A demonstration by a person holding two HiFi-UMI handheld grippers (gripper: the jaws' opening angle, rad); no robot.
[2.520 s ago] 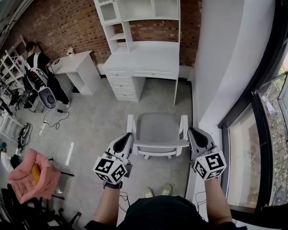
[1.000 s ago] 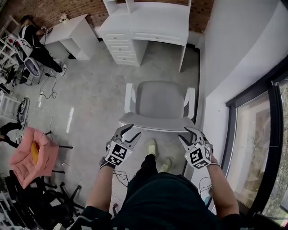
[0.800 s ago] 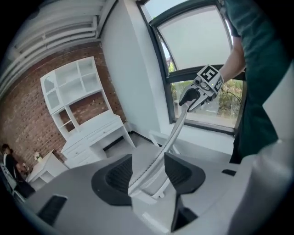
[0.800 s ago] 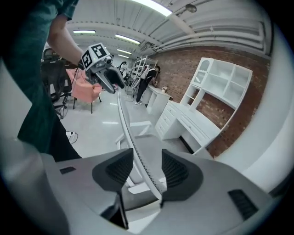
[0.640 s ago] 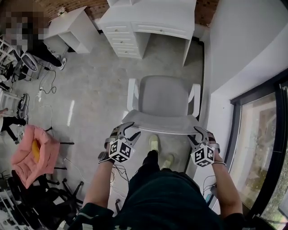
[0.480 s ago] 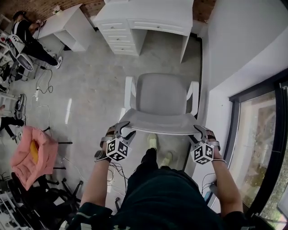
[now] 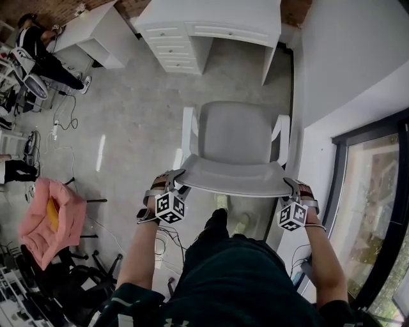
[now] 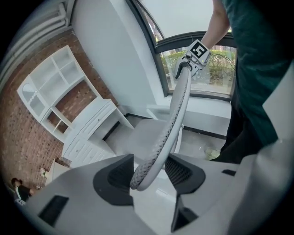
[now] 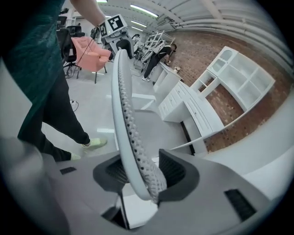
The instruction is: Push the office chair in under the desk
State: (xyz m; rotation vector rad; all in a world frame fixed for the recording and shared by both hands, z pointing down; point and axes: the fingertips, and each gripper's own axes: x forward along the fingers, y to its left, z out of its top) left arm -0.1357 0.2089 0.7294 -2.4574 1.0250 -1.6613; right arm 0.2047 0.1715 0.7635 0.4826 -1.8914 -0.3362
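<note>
1. The office chair stands on the floor in the middle of the room, well apart from the white desk at the far wall. It has not yet gone in.
2. The person stands just behind it, at the near side. That looks like the place to shove from, with the push running straight toward the desk.
3. The left gripper sits at the left end of the backrest rim and the right gripper at the right end. I'd guess one at each corner keeps the chair from swivelling.
4. The left fingers stand apart with the rim between them. They have just been opening and I see no squeeze.
5. The right fingers also straddle the rim. They have just been closing a little, with the rim close against one pad and a gap at the other, so it is no clamp.
6. The chair faces away, its seat front pointing far toward the desk's knee gap and roughly in line with it.
7. The backrest rim runs left to right, across the push.
</note>
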